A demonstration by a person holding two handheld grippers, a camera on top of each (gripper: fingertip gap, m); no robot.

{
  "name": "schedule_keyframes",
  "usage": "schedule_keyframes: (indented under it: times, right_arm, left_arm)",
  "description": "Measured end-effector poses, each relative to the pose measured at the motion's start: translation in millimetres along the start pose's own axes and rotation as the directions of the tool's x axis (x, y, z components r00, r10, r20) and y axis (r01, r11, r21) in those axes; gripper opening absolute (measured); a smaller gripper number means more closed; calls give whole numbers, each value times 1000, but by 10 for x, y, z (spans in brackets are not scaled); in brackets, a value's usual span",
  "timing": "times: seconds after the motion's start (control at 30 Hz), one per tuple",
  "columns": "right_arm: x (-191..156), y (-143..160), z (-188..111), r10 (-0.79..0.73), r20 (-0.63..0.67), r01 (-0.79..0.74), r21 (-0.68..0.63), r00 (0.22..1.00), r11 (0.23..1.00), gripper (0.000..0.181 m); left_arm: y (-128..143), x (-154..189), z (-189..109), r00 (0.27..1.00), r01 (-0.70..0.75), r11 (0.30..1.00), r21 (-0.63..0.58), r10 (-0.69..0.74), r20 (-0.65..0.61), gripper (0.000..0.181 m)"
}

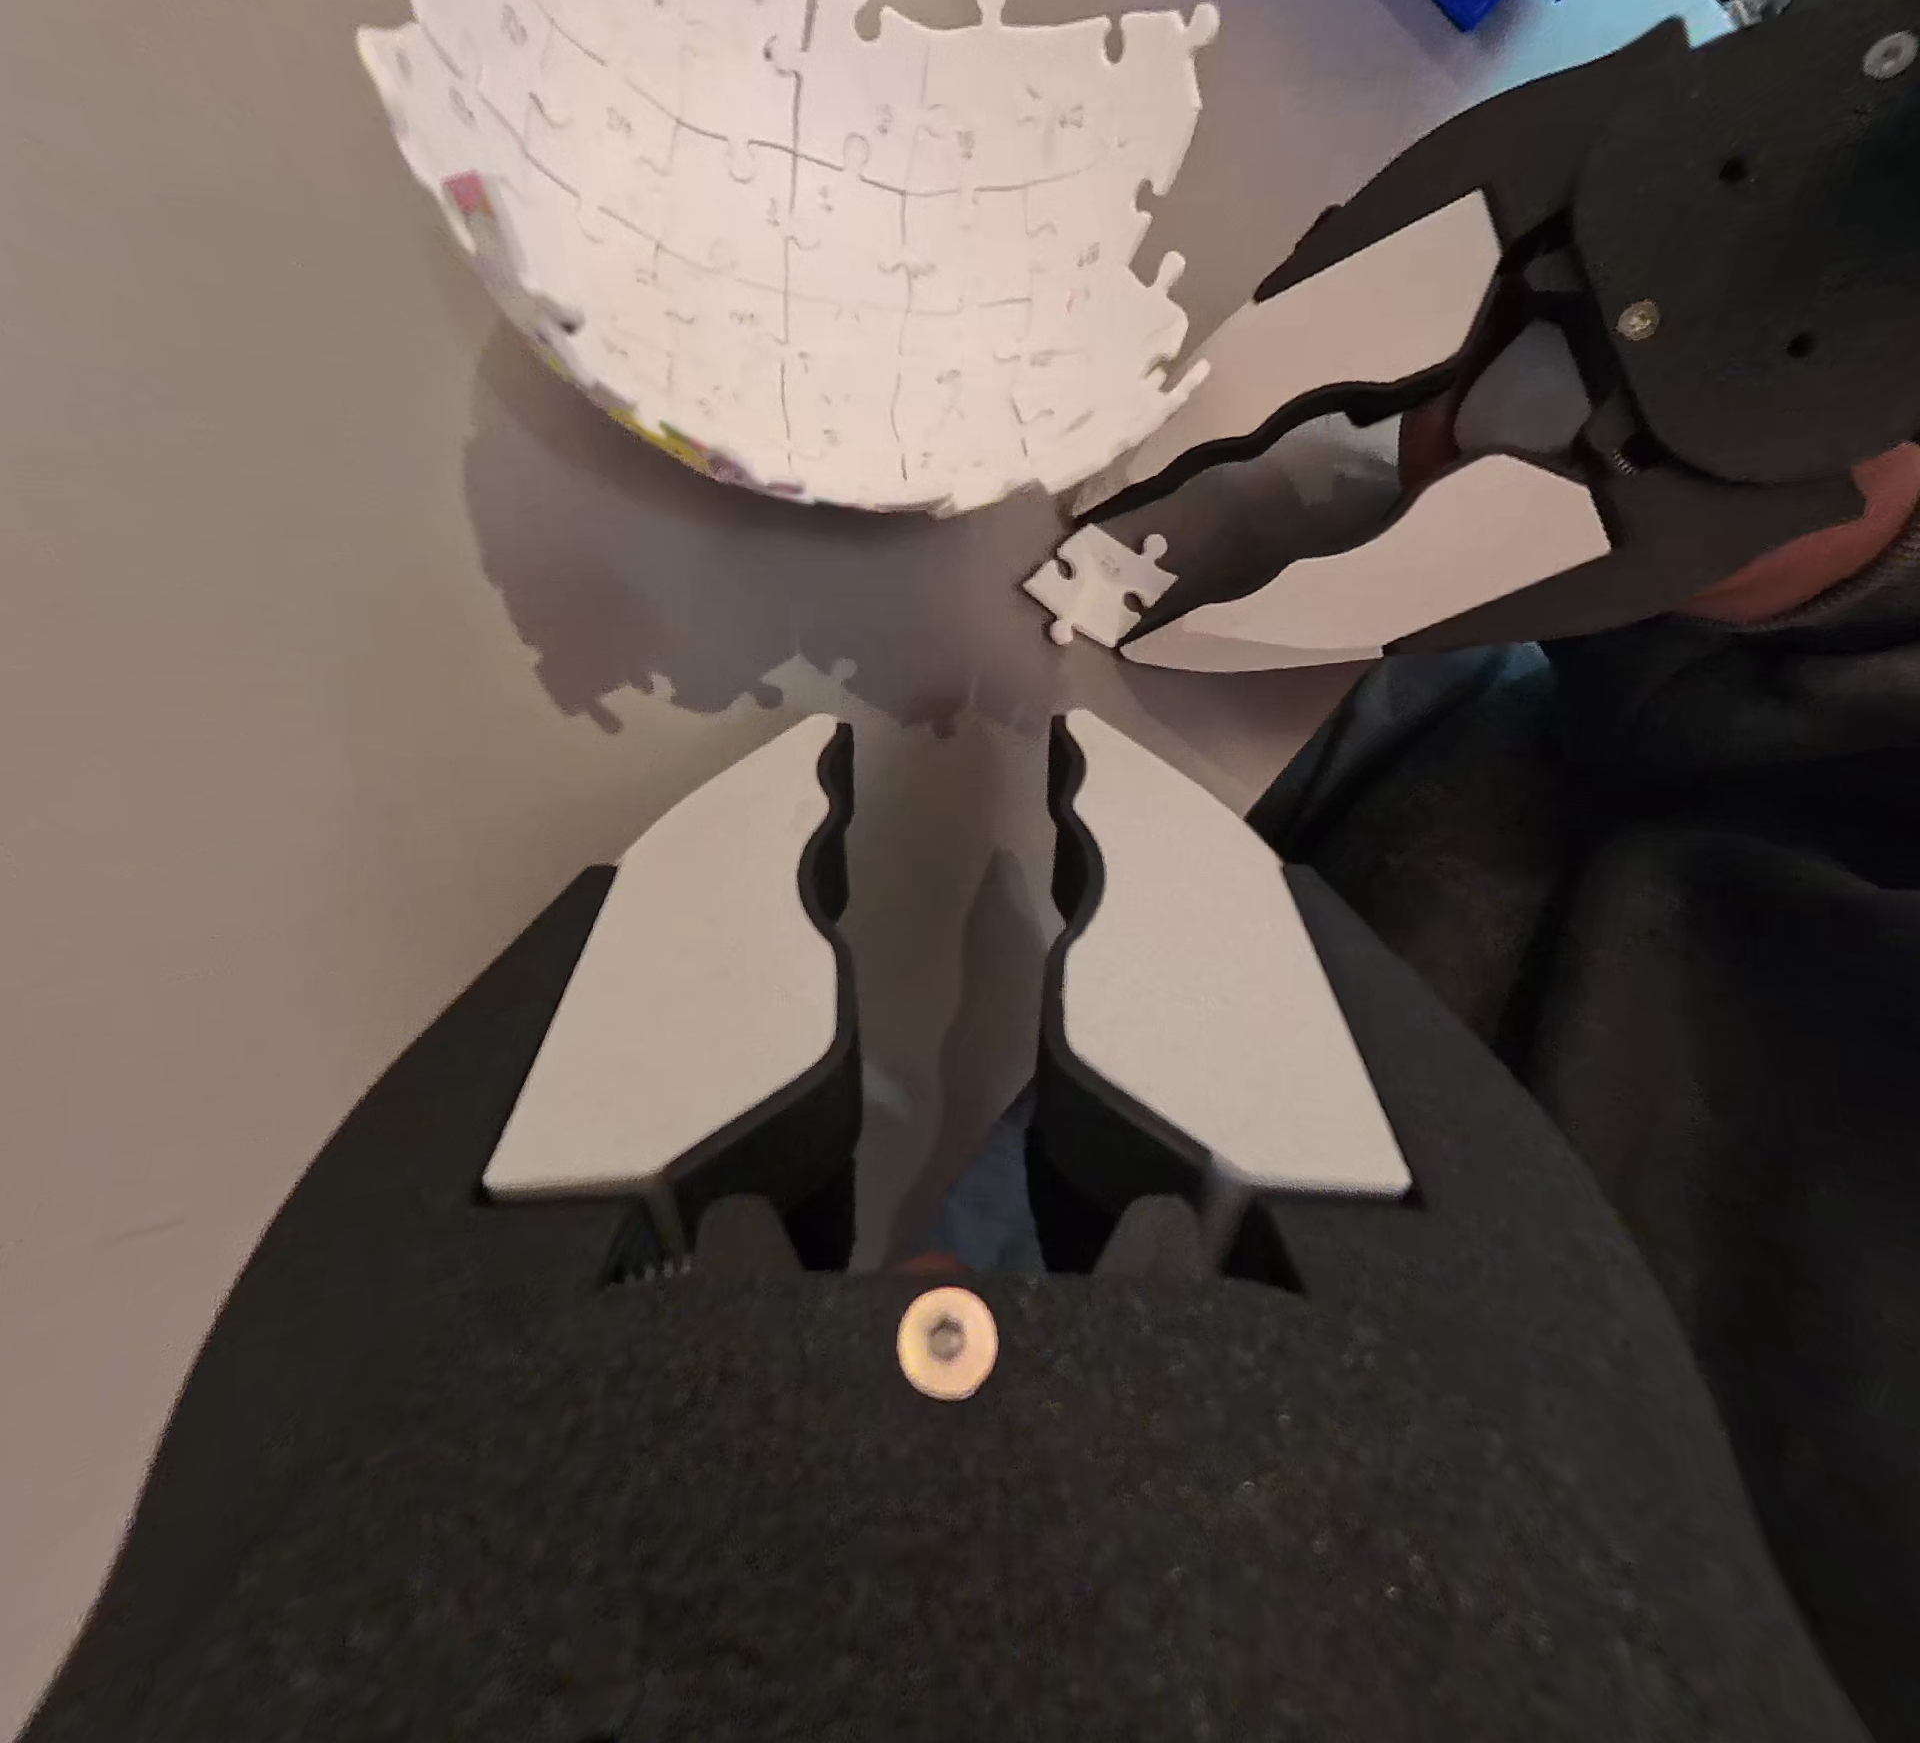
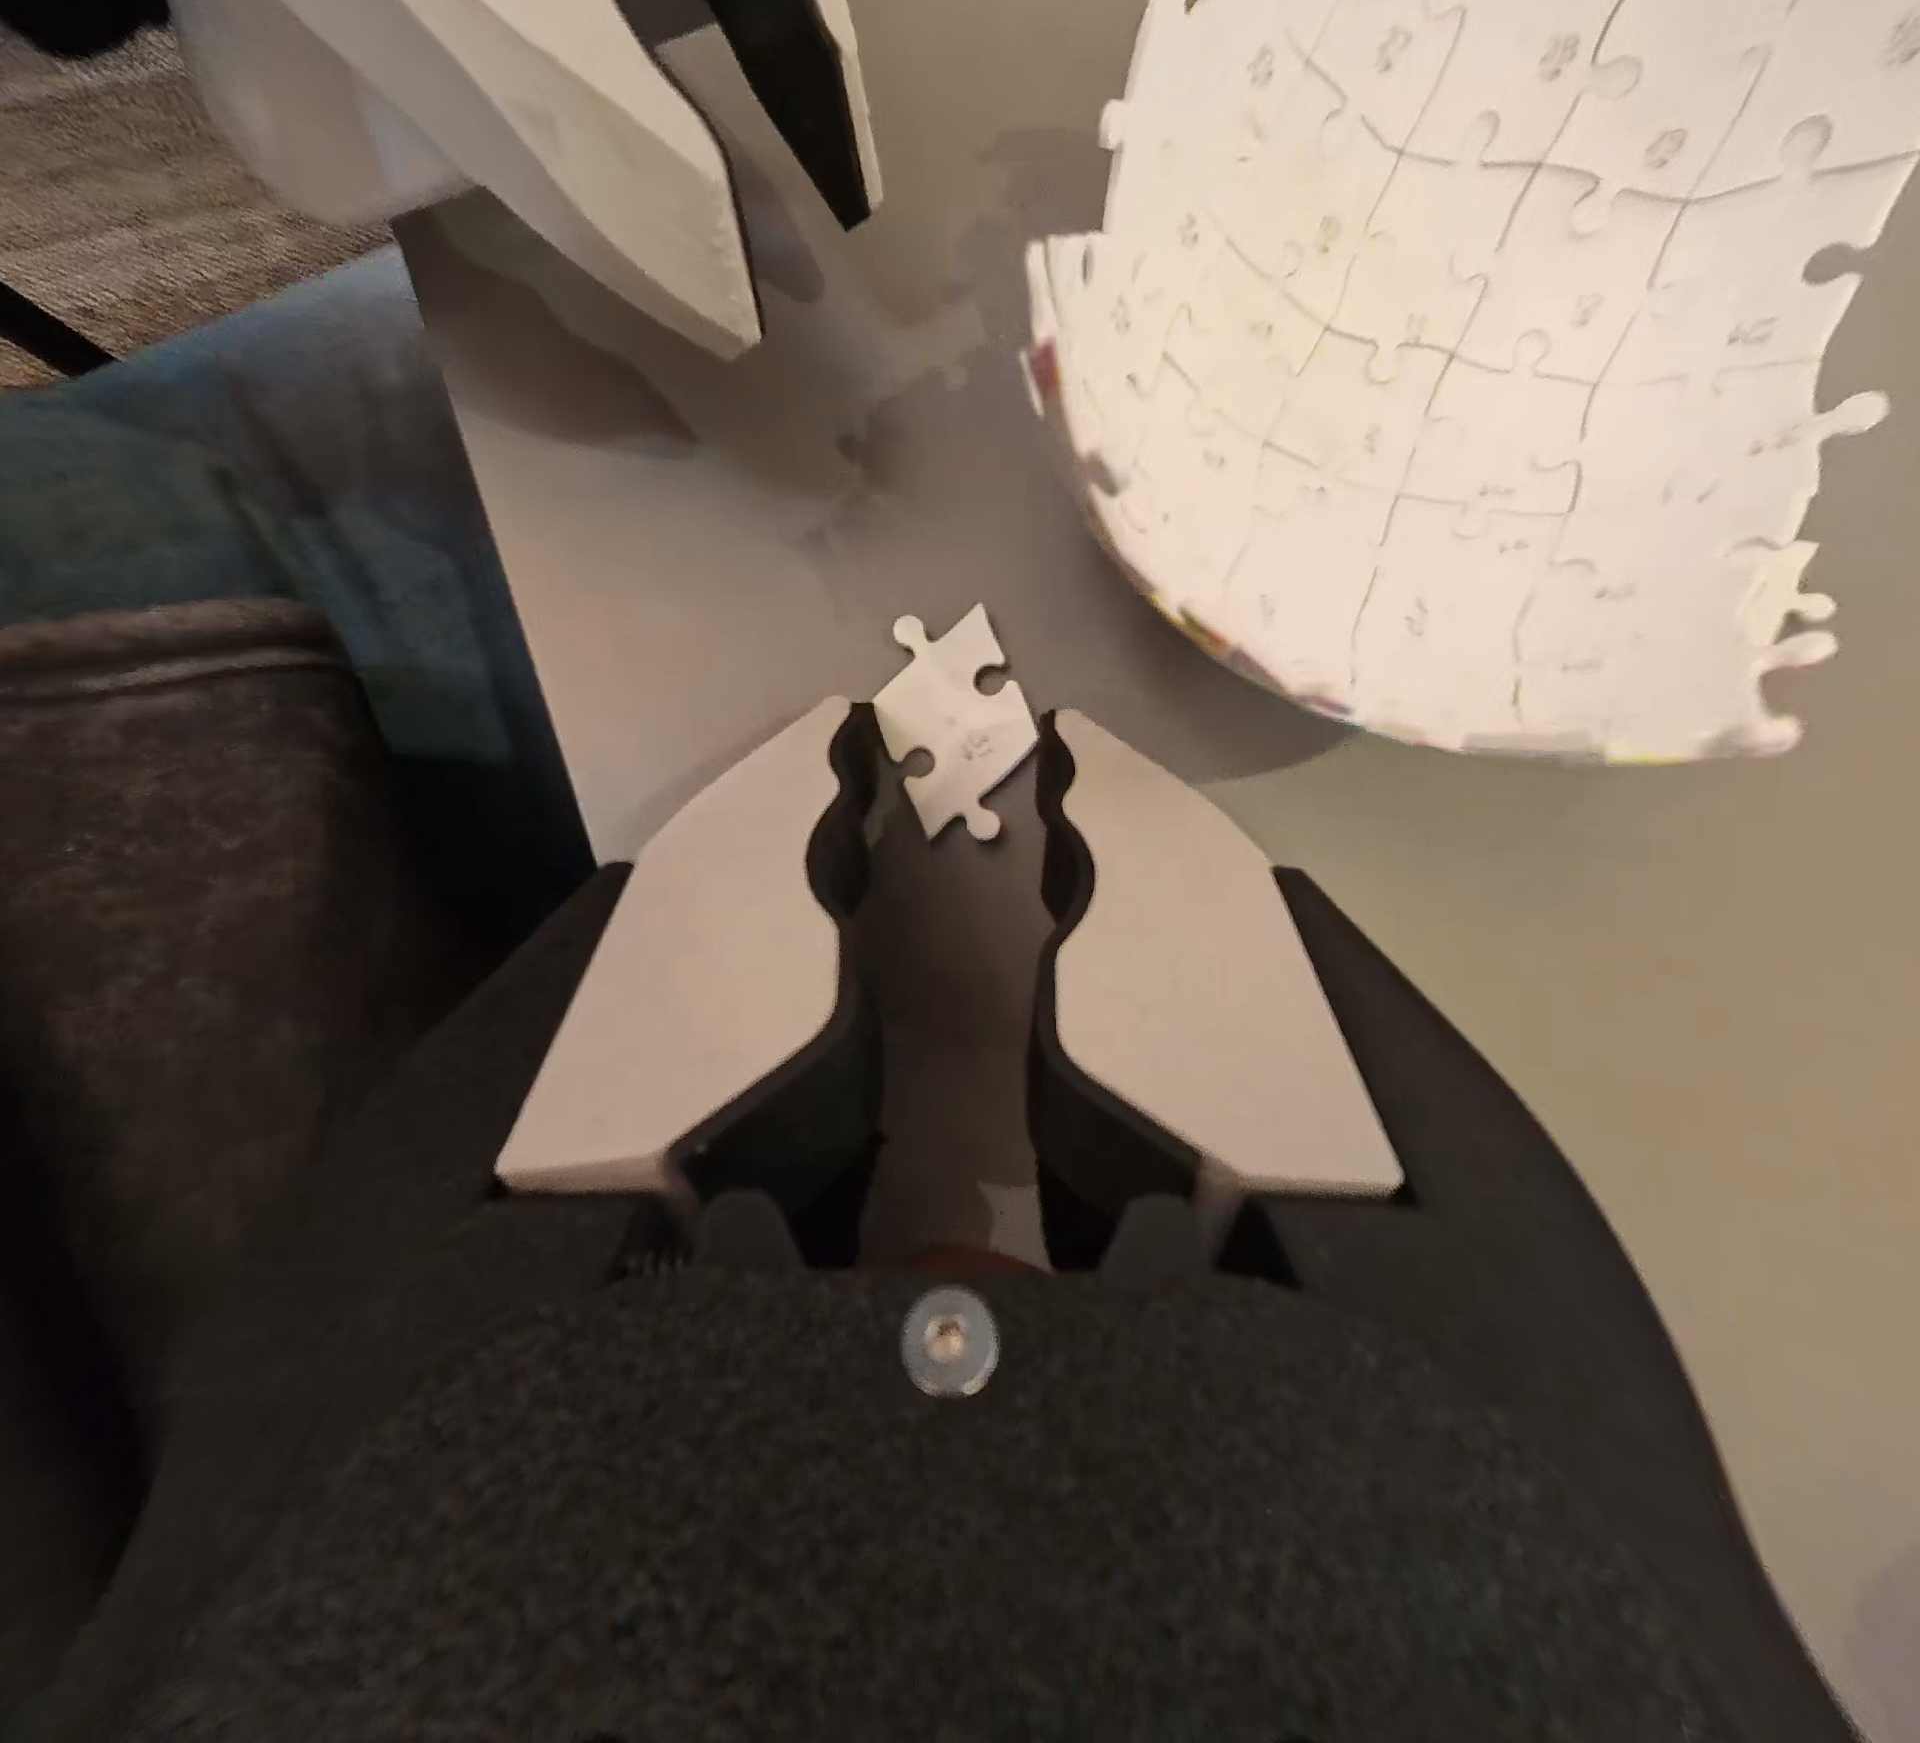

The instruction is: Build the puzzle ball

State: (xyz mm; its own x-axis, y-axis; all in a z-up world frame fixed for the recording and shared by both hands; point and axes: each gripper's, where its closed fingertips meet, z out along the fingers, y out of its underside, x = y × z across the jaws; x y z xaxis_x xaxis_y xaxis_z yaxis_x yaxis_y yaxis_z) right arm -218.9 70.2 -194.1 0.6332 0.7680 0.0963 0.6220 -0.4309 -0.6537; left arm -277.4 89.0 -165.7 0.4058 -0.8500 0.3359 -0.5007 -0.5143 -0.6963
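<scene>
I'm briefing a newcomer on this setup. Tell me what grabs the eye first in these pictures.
The half-built puzzle ball, a white curved shell with its blank inner side showing, rests on the grey table and dominates both views. Next comes the single loose piece, lying flat on the table between the open jaws of the right gripper. The left gripper hovers nearby, open and empty.
</scene>
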Motion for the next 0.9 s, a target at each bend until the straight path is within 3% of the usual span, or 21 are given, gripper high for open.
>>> schedule_keyframes:
  times: [0.13,0.23,0.37,0.43,0.53,0.63,0.7,0.8,0.9]
  right_arm:
    - [-48,-14,-39,-44,9,44,14,999,999,29]
    - [-106,-143,-152,-47,38,43,103,998,994,29]
    - [-150,-408,-365,-138,-41,144,251,990,957,29]
    - [-187,-469,-393,-193,-92,212,282,977,936,29]
    - [-204,-536,-394,-222,-150,258,292,963,921,29]
    - [-212,-557,-376,-225,-169,267,290,959,919,28]
    - [-187,-551,-387,-238,-194,287,290,952,913,15]
    - [-219,-547,-406,-228,-147,265,325,962,908,25]
    - [-258,-533,-470,-164,-8,155,375,986,914,27]
  left_arm:
    - [38,109,46,998,15,1000,-21,-16,-57,34]
    - [48,246,77,987,59,998,-27,-62,-148,29]
    - [-156,527,-30,883,251,967,38,-213,-418,24]
    - [-219,563,-79,839,316,947,55,-252,-483,22]
    - [-165,565,-48,843,303,953,27,-255,-474,19]
    - [-174,553,-47,856,298,954,41,-248,-454,2]
    - [-137,538,-38,871,270,962,28,-232,-434,2]
    - [-158,558,-73,858,281,959,33,-236,-457,2]
    - [-180,532,-123,876,245,968,59,-195,-441,2]
